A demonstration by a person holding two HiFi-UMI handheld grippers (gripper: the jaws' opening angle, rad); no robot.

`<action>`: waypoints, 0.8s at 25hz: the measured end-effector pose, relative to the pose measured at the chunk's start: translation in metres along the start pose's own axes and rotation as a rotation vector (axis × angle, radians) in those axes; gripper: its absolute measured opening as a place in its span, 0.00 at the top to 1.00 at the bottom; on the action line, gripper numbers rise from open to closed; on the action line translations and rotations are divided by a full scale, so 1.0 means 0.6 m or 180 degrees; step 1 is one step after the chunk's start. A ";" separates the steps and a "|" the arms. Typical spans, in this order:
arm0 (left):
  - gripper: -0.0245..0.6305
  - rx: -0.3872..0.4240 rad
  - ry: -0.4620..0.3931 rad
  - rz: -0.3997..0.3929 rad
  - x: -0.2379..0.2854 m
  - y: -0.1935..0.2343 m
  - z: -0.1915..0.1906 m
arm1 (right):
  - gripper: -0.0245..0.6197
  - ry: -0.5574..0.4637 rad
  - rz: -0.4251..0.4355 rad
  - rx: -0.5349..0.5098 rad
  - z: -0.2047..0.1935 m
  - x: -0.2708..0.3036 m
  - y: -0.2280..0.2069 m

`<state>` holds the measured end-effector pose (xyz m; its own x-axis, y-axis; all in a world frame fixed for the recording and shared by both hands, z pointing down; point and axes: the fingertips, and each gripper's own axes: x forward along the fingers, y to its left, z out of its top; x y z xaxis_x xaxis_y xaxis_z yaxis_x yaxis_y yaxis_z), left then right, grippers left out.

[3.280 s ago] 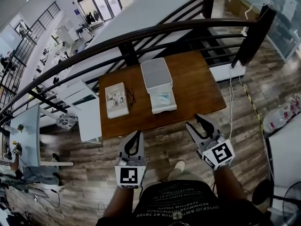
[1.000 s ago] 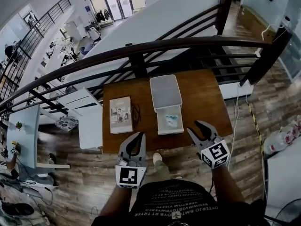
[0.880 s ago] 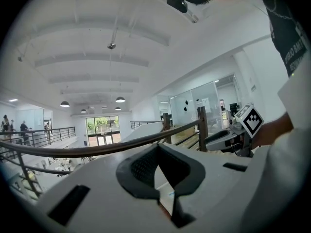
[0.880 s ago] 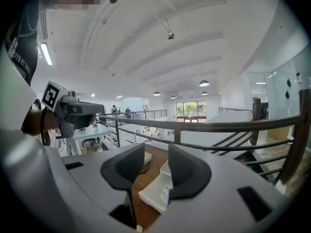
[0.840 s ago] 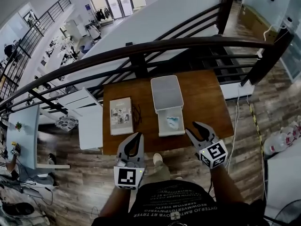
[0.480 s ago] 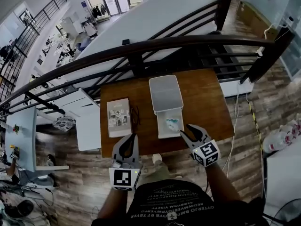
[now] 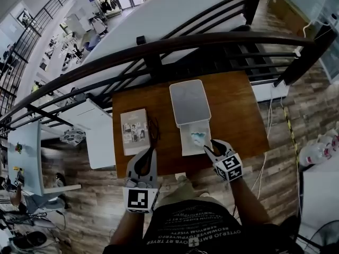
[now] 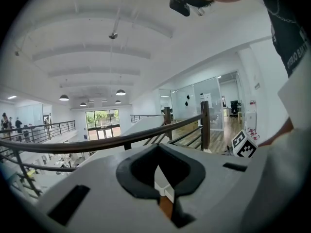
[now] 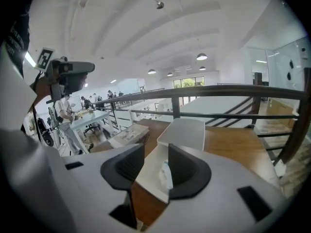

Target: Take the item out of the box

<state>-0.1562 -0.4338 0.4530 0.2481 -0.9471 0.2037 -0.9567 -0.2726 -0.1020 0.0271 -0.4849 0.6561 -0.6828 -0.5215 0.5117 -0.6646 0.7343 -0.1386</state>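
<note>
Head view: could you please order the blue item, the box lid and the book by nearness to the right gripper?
1. Blue item, inside the box, by the right gripper.
2. Box lid, behind it.
3. Book, at the table's left.

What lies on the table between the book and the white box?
A small dark wiry thing, probably glasses, beside the book; the head view shows it.
</note>
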 end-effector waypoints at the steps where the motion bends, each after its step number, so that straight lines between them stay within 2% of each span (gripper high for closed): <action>1: 0.95 0.0007 0.0009 -0.0003 0.005 0.005 -0.003 | 0.73 0.0051 -0.0005 0.0012 -0.010 0.012 -0.004; 15: 0.95 -0.0129 0.0229 -0.0055 0.066 0.061 -0.061 | 0.71 0.0737 0.0024 -0.0070 -0.099 0.147 -0.037; 20: 0.95 -0.0152 0.0325 -0.0004 0.072 0.085 -0.087 | 0.68 0.1099 0.0077 -0.0193 -0.140 0.188 -0.035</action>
<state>-0.2021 -0.4797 0.5075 0.2347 -0.9239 0.3022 -0.9632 -0.2629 -0.0558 -0.0102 -0.5228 0.7876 -0.5483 -0.3335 0.7669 -0.6233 0.7744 -0.1089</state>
